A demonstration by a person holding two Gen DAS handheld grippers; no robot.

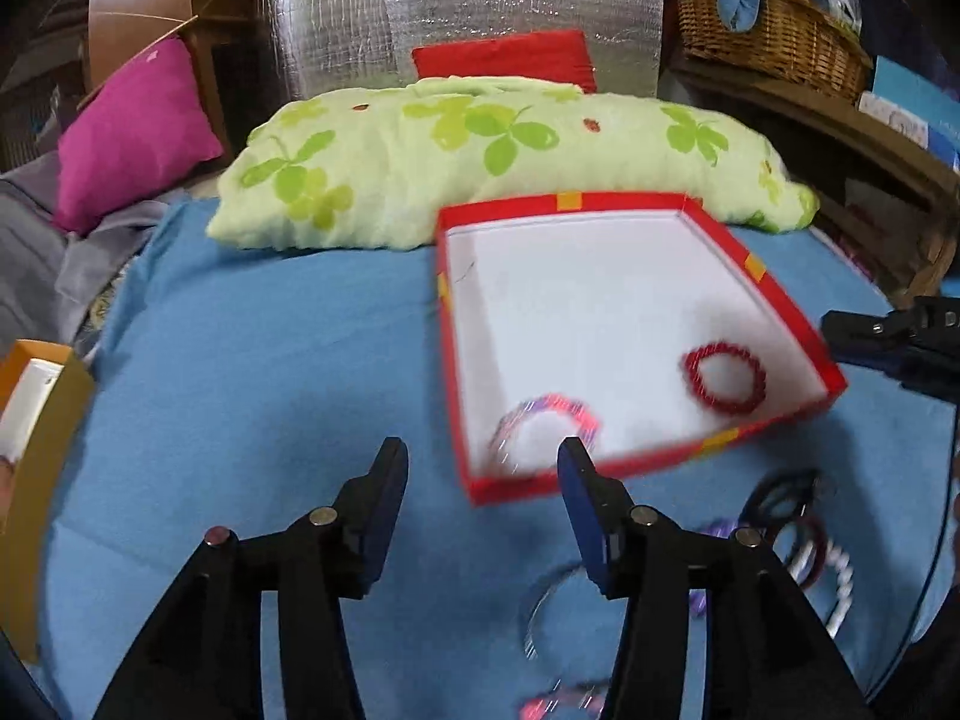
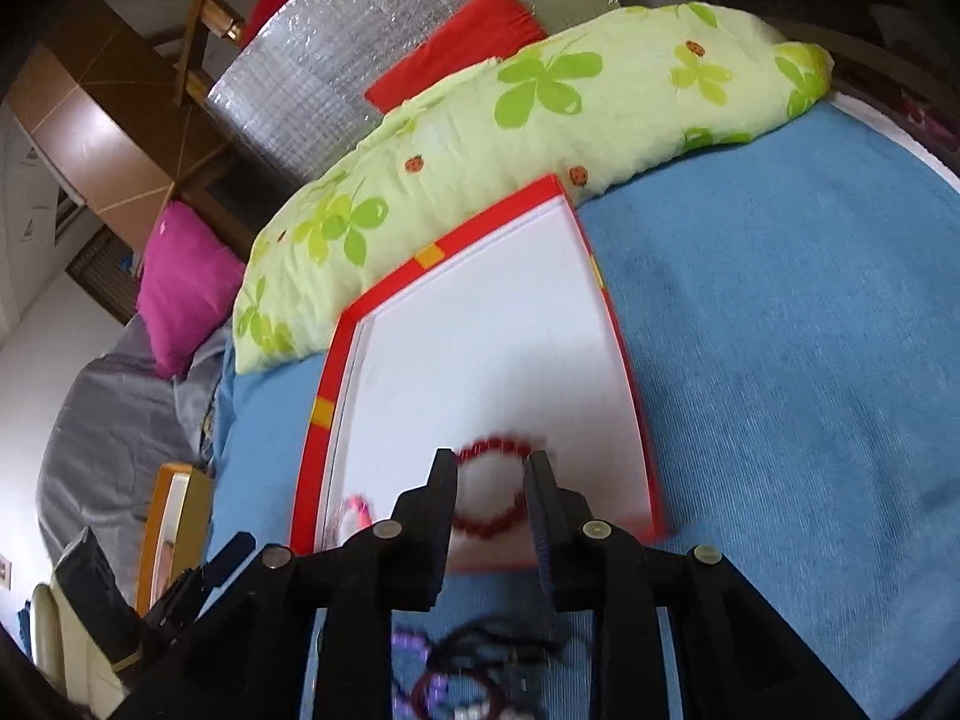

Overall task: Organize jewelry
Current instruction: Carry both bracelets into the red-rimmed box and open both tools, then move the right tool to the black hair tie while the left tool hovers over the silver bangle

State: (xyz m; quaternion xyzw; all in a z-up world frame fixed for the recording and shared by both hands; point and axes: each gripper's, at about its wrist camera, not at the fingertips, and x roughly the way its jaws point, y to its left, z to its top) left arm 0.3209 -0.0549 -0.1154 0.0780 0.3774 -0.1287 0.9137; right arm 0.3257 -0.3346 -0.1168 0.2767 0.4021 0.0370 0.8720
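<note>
**Bracelets into the red box**

Left wrist: the left tool (image 1: 483, 456) hangs released, empty, beside the box (image 1: 774, 294). Best to back off gently, clear of the rim. Inside lie a red bracelet (image 1: 726, 381) and a blurred pink one (image 1: 543, 420).

Right wrist: the right tool (image 2: 491, 468), parted and empty, hovers over the red bracelet (image 2: 492, 531). More bracelets (image 2: 480, 672) wait on the bed (image 2: 780, 330).
</note>
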